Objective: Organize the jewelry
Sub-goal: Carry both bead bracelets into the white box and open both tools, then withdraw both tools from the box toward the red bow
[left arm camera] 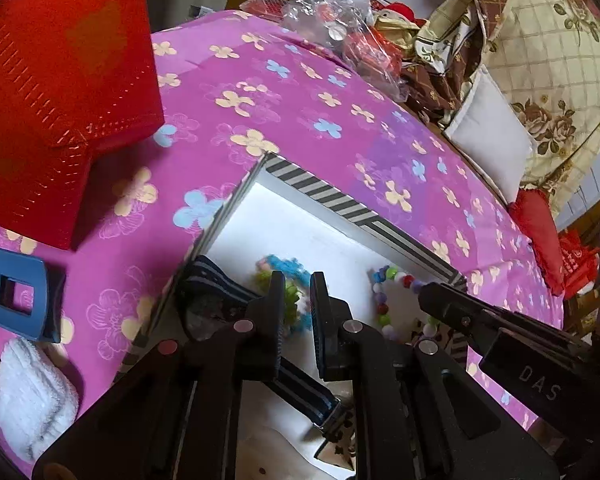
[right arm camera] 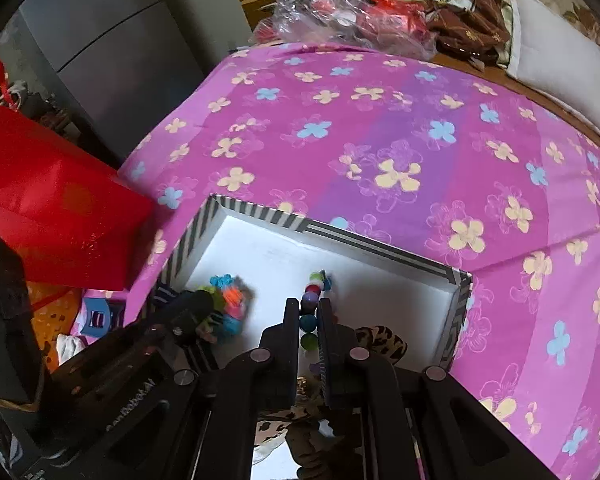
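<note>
Only left view's bedspread (left arm camera: 300, 92) shows blue clip (left arm camera: 18, 294).

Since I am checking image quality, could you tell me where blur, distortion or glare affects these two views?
Left wrist view: strong fisheye bending, dark vignetted corners, the red box soft and close. Right wrist view: same curvature; the fluffy colourful item and bead bracelet are smeared, and the box floor glares white.

Your left gripper (left arm camera: 296, 304) sits low in the frame's centre, angled downward, jaws nearly together. Your right gripper (right arm camera: 310, 320) also tilts downward, its jaws clamped.
</note>
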The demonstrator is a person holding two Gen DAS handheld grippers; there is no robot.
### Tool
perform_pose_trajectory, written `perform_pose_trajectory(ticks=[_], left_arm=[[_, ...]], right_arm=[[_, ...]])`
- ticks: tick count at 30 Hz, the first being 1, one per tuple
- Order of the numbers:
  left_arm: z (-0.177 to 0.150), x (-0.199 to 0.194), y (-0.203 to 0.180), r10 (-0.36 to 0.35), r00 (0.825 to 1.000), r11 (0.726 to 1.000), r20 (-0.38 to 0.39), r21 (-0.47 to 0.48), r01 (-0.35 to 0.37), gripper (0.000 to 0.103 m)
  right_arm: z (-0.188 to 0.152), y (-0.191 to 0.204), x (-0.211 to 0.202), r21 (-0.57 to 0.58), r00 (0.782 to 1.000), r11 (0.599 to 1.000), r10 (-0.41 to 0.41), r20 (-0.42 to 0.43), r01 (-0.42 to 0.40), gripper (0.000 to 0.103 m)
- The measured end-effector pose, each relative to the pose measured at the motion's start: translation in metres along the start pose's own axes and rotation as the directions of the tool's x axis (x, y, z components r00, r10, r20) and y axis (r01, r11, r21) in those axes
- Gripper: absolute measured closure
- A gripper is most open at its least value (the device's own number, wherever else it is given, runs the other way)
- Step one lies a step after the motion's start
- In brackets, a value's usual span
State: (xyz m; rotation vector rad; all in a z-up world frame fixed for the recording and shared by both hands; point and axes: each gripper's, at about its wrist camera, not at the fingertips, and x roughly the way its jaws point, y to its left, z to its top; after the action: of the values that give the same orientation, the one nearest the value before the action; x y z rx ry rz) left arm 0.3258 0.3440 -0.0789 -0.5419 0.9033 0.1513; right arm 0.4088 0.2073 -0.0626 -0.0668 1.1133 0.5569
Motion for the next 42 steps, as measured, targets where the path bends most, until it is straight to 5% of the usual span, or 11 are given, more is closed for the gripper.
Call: perform_pose_trajectory(ticks=[2, 6, 8, 9, 10, 17, 23, 28, 31, 42], left_arm=[[0.000, 0.001, 0.001, -0.003, 1.000, 1.000, -0.003, -0.002, 0.003, 0.092], [0.000, -0.005, -0.001, -0.015, 1.000, 1.000, 0.002, -0.006, 0.015, 0.071], [0.002, -0.011, -0.002, -0.031, 0.999, 0.999, 0.014, -0.013, 0.031, 0.063], [0.002, -0.014, -0.003, -0.035, 0.999, 0.999, 0.018, -0.012, 0.035, 0.061], [0.003, -0.017, -0.005, -0.039, 0.999, 0.999, 0.020, -0.009, 0.039, 0.060], [0.003, -0.037, -0.011, 0.005, 0.999, 0.999, 0.039, 0.032, -0.007, 0.060], [0.004, -0.063, -0.004, 0.089, 0.991, 0.996, 0.098, 0.017, -0.091, 0.060], [0.001, -0.080, 0.014, 0.219, 0.963, 0.975, 0.158, -0.008, -0.220, 0.060], [-0.002, -0.078, 0.026, 0.284, 0.946, 0.959, 0.154, -0.027, -0.283, 0.060], [-0.015, -0.066, 0.019, 0.282, 0.953, 0.959, 0.114, 0.007, -0.285, 0.060]], right_arm=[[0.000, -0.003, 0.002, 0.012, 1.000, 1.000, -0.006, -0.006, 0.006, 0.095], [-0.001, -0.009, 0.000, 0.022, 1.000, 1.000, -0.016, -0.008, 0.016, 0.094], [-0.001, -0.012, -0.005, 0.027, 1.000, 1.000, -0.015, 0.004, 0.014, 0.079], [-0.002, -0.013, -0.010, 0.030, 1.000, 0.999, -0.018, 0.021, 0.018, 0.059], [-0.003, -0.015, -0.017, 0.032, 0.999, 0.999, -0.023, 0.048, 0.022, 0.049], [-0.054, -0.024, -0.061, 0.009, 0.982, 0.989, -0.146, 0.122, 0.146, 0.049], [-0.123, -0.022, -0.055, 0.008, 0.995, 0.996, -0.084, 0.047, 0.083, 0.050], [-0.153, -0.007, -0.042, -0.022, 0.996, 0.996, -0.091, -0.005, 0.091, 0.088], [-0.164, -0.006, -0.044, -0.006, 0.997, 0.997, -0.080, -0.009, 0.080, 0.090], [-0.207, -0.003, -0.062, 0.028, 0.995, 0.996, -0.085, -0.047, 0.086, 0.090]])
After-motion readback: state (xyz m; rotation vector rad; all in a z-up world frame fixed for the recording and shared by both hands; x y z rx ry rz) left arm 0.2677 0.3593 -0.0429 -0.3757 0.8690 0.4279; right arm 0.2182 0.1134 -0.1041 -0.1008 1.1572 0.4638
